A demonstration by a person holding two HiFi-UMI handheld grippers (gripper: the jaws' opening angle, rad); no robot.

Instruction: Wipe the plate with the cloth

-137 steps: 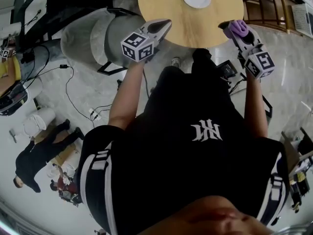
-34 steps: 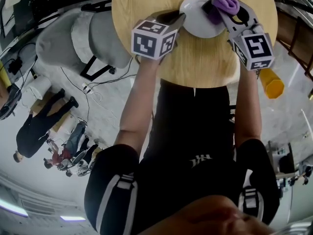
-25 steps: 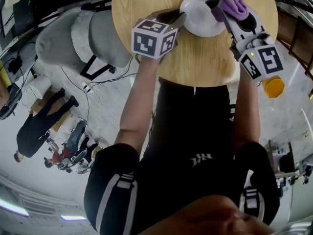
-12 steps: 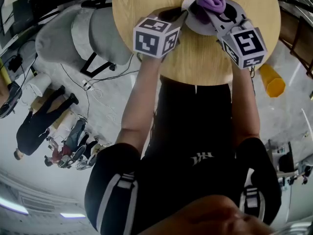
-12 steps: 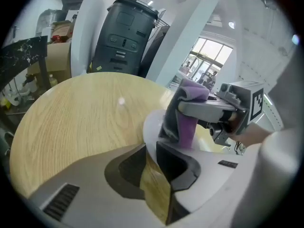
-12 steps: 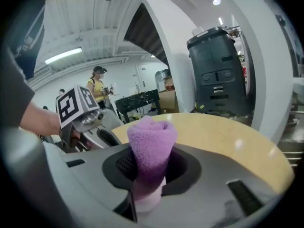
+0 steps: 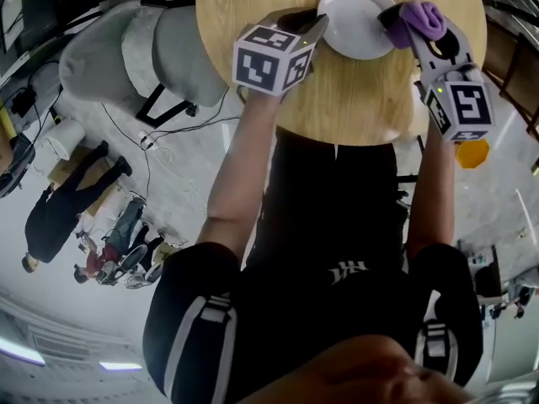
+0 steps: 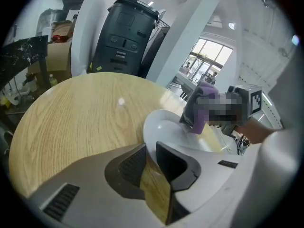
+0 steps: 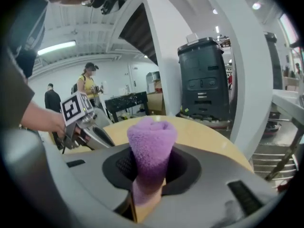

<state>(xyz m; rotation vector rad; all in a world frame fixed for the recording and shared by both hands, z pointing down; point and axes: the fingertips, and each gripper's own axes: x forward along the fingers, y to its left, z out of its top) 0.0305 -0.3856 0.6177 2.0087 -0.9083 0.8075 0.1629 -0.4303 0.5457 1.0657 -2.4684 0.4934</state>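
Overhead, a round desk [image 7: 362,99] of pale wood with fine straight grain carried a plain white plate [image 7: 354,19], glossy, shallow and circular. The desk's far edge was cut off by the top of the head view. The left gripper [image 7: 318,25] lay at the plate's left side. Its own view showed the thin white rim of the plate [image 8: 166,127] passing between the ribbed dark pads of the left gripper [image 8: 151,158], whose jaws were closed on that rim. The right gripper [image 7: 394,17] had its jaws clamped on a purple cloth [image 7: 424,15]. That gripper's view showed the cloth [image 9: 151,141] as a soft, nubbly terry roll standing up out of the right gripper [image 9: 147,175], lighter at the top and darker where it was pinched. The cloth hung at the plate's right rim. Whether it touched the plate could not be made out, and part of the cloth [image 8: 202,108] was obscured in the left gripper view.
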